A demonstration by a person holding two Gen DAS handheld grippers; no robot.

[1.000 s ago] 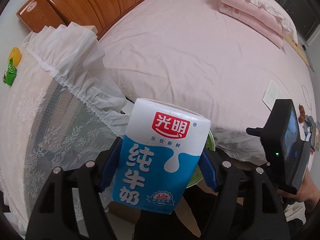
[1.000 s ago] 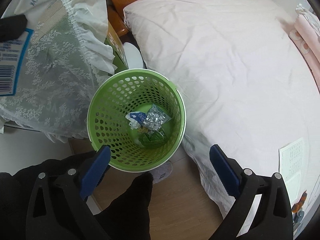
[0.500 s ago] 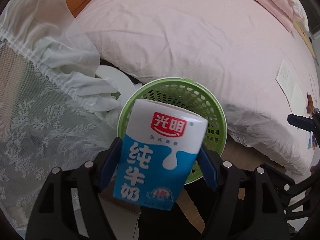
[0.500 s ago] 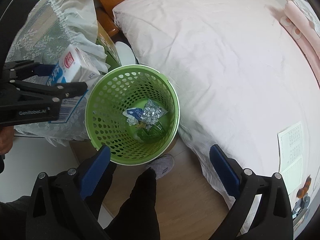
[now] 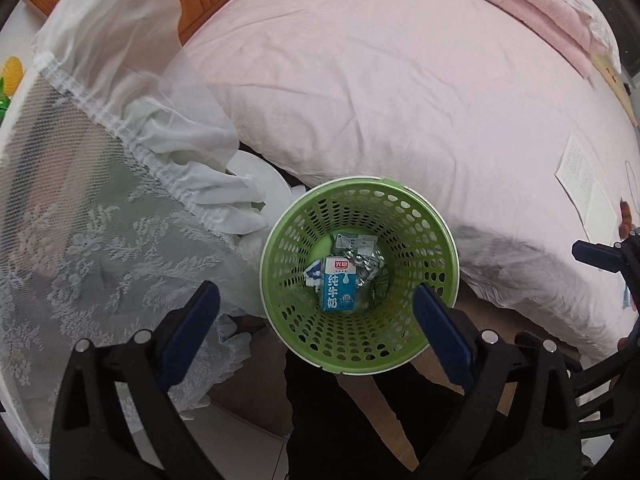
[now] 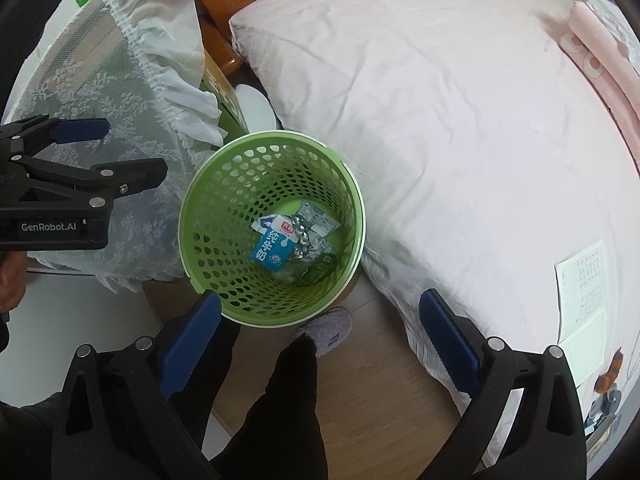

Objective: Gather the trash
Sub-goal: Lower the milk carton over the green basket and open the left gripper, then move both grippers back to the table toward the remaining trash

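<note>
Left wrist: blue-white milk carton (image 5: 338, 285) lying in green basket (image 5: 448, 240); both jaws wide, empty.

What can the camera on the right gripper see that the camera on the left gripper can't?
Only the right wrist view shows the grey slipper on the floor and the whole left gripper from the side, jaws open. Only the left wrist view shows the yellow thing at the far left edge. Both show the green basket with the milk carton and the silver wrapper in it, the pink bed and the lace cloth.
</note>
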